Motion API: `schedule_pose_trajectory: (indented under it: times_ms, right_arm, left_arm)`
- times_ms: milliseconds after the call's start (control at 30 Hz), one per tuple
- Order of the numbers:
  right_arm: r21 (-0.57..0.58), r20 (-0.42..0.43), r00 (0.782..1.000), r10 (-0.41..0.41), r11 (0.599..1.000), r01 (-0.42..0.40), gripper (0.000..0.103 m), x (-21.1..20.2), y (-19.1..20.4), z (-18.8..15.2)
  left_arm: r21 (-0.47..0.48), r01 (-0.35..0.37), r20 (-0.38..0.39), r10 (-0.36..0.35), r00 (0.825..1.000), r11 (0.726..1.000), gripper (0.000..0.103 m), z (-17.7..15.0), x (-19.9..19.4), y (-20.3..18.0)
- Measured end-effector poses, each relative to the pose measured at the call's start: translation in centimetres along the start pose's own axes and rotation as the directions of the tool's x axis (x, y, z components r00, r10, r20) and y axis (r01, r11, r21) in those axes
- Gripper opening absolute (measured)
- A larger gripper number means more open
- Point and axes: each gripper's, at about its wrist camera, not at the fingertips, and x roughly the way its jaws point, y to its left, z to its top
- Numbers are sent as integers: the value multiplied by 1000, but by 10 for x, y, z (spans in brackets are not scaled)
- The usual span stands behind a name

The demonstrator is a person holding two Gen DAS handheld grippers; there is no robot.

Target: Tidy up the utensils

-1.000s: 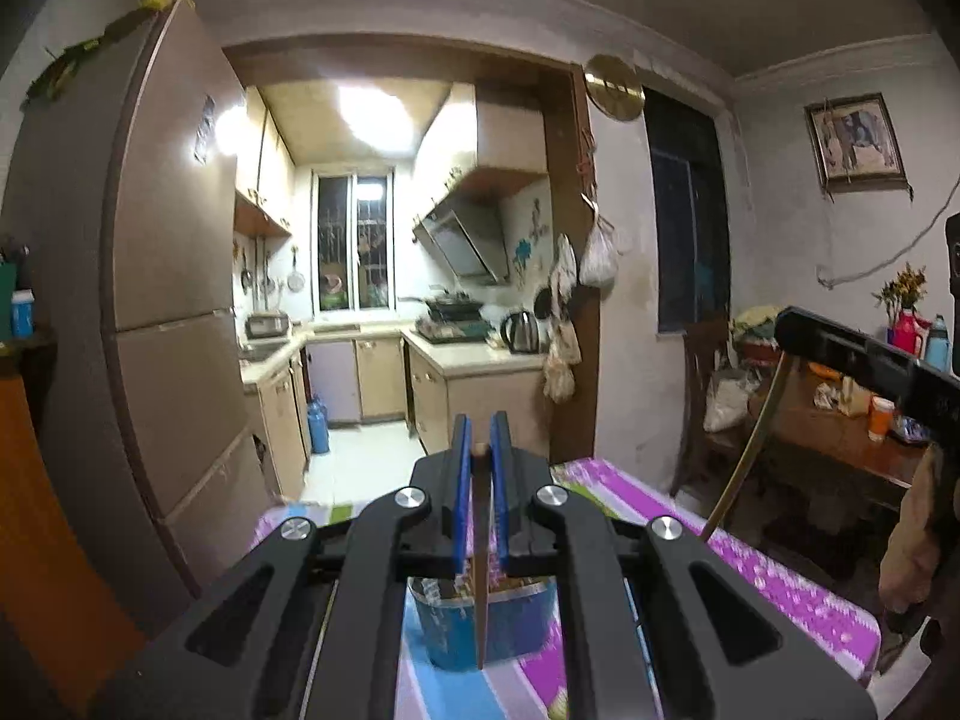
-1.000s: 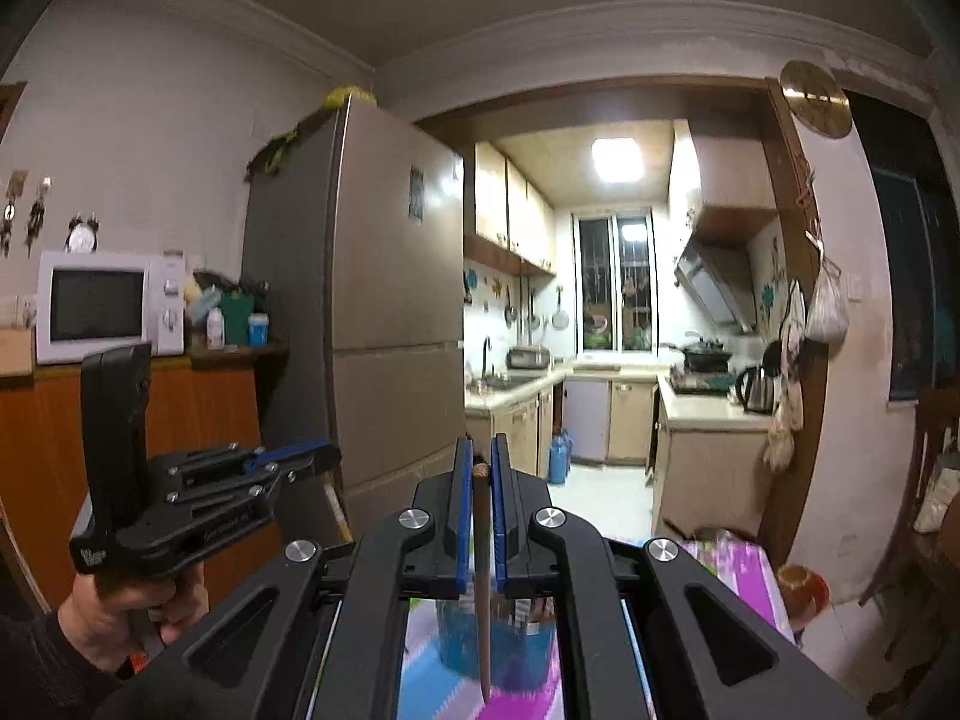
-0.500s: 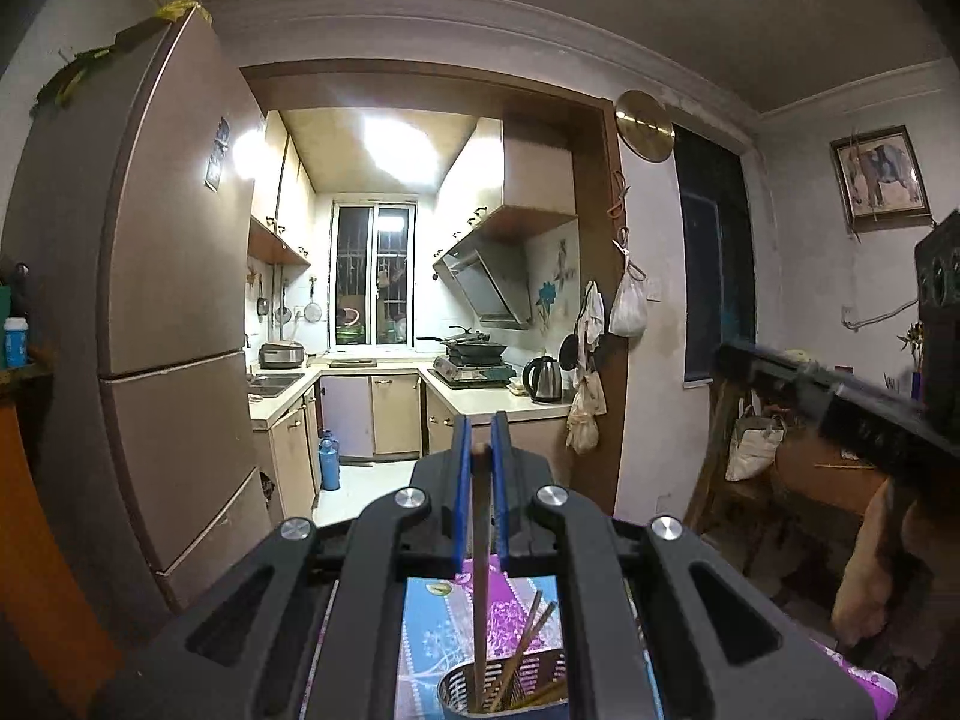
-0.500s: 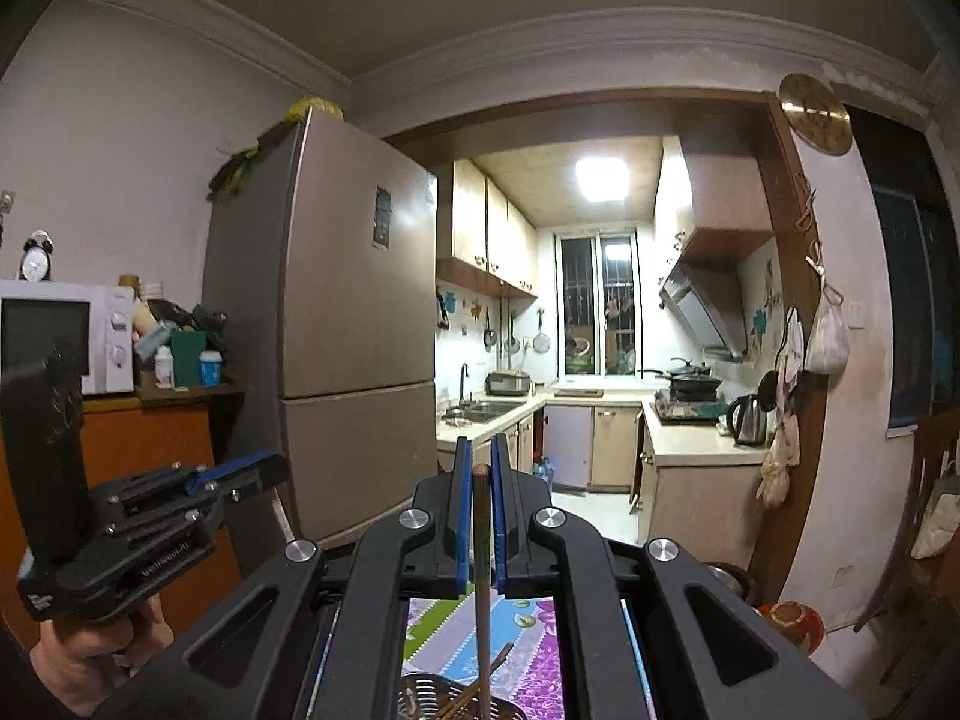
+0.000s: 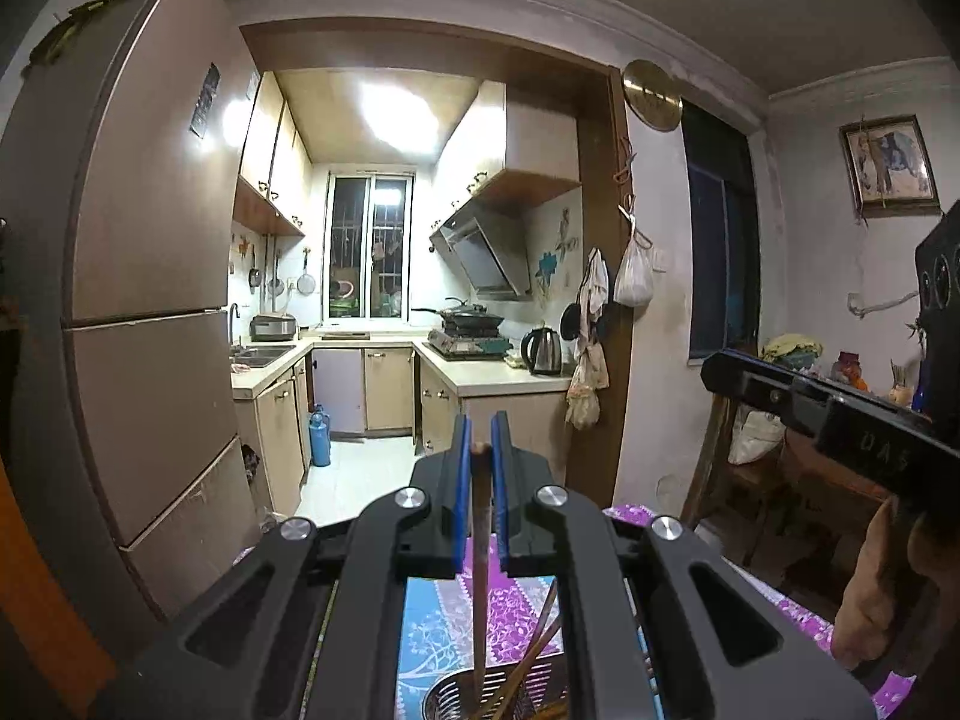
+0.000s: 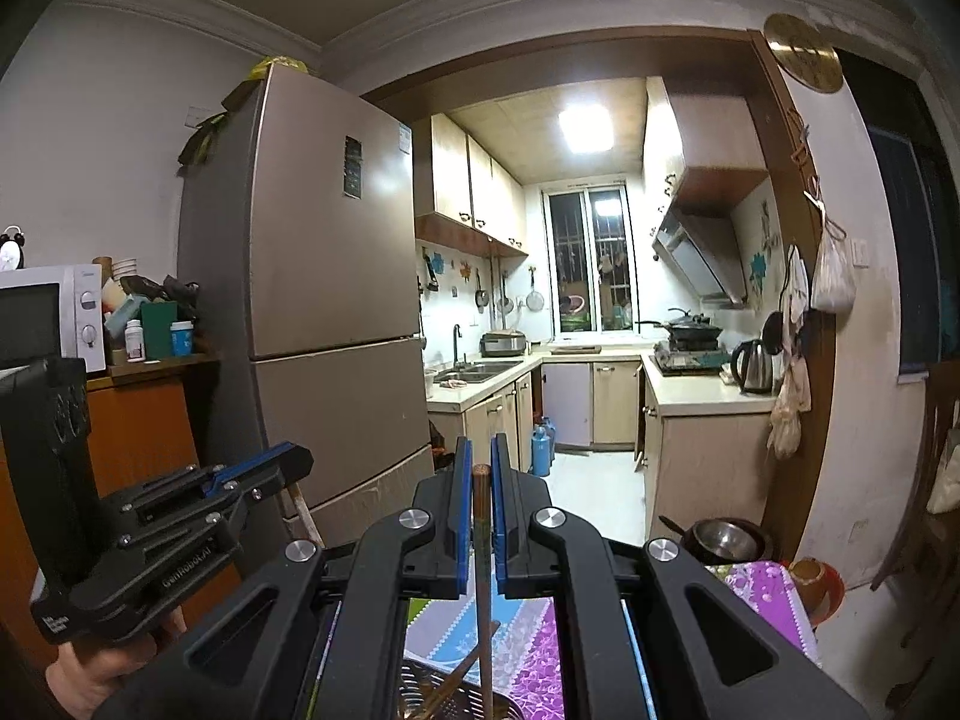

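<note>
Each tool clamps one upright chopstick: left tool (image 5: pixel 478 450) on chopstick (image 5: pixel 479 570), right tool (image 6: pixel 478 468) likewise, both directly above the metal holder (image 5: pixel 444 699), presumably for dropping in.

We count two grippers: the left gripper (image 5: pixel 479 450) and the right gripper (image 6: pixel 478 468). Each clamps one upright chopstick, so two held: one chopstick (image 5: pixel 480 570) in the left, one chopstick (image 6: pixel 483 570) in the right. We count one perforated metal holder (image 5: pixel 444 699) on one patterned tablecloth (image 5: pixel 438 618); the loose sticks inside it are too crowded to number. Further back we note one refrigerator (image 6: pixel 324 312), one microwave (image 6: pixel 48 315), one kettle (image 6: pixel 753 366) and one window (image 6: pixel 591 261).
</note>
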Motion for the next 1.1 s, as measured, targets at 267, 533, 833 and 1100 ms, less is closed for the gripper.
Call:
schedule_pose_trajectory:
  times_ms: [267, 533, 833, 1100]
  right_arm:
    - [15, -29, 1000, 2, 1000, -2, 7, 15, -4, -16]
    - [21, -64, 998, 17, 1000, -16, 7, 26, -5, -28]
    - [18, -35, 999, 12, 1000, -11, 14, 16, -6, -22]
    - [-35, 84, 996, -27, 999, 30, 57, -46, 1, -15]
  left_arm:
    - [-1, 0, -34, 0, 999, 1000, 5, -9, 14, 4]
    - [-15, -5, -71, 4, 997, 1000, 6, -17, 25, 9]
    - [-24, -17, -60, 16, 998, 1000, 31, -18, 25, 14]
    - [-34, -64, -1, 64, 998, 997, 52, -26, -21, 30]
